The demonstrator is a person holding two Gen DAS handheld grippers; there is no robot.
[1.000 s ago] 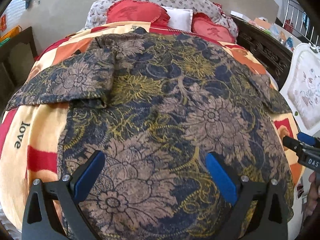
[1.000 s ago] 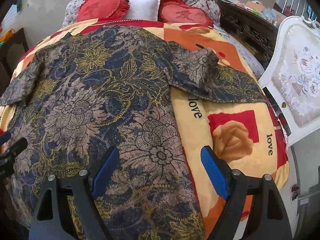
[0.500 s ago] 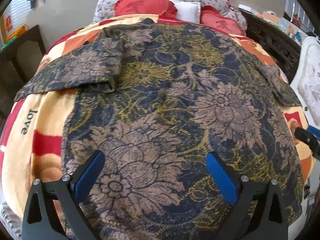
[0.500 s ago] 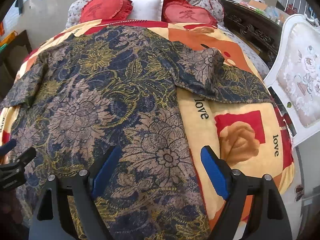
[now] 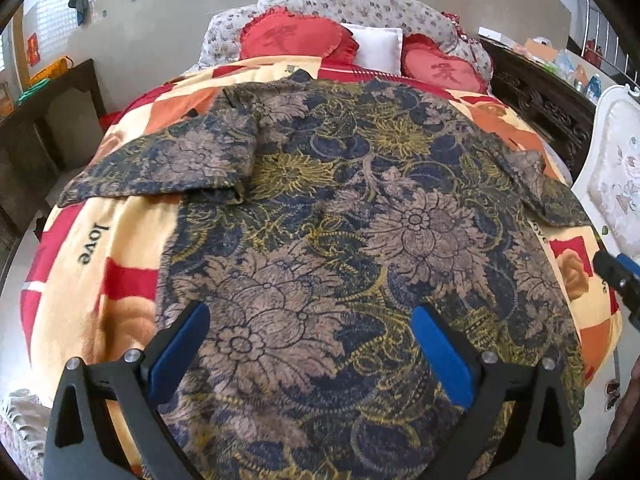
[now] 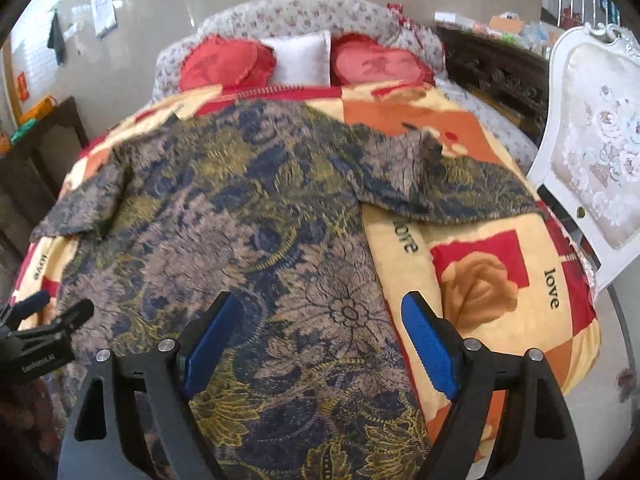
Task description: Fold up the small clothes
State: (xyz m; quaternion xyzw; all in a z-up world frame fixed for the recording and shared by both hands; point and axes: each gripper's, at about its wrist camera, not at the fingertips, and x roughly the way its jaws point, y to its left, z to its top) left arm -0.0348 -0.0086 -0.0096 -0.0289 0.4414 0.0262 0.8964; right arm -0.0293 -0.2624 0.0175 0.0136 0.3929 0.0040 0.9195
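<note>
A dark floral short-sleeved shirt (image 5: 340, 220) in navy, tan and yellow lies spread flat on the bed, collar toward the pillows, hem toward me. It also shows in the right wrist view (image 6: 240, 232). Its left sleeve (image 5: 168, 168) and right sleeve (image 6: 448, 184) stick out sideways. My left gripper (image 5: 310, 328) is open and empty above the shirt's lower part. My right gripper (image 6: 322, 320) is open and empty above the shirt's lower right edge. Each gripper shows at the edge of the other's view.
The shirt lies on a yellow, red and orange "love" blanket (image 6: 500, 280). Red heart cushions (image 5: 292, 38) and a white pillow (image 5: 378, 46) sit at the head. A white upholstered chair (image 6: 600, 160) stands right of the bed, dark wooden furniture (image 5: 36, 128) left.
Both grippers have drawn back and risen a little, so more of the bed and shirt shows. The shirt has not moved. Both stay open.
</note>
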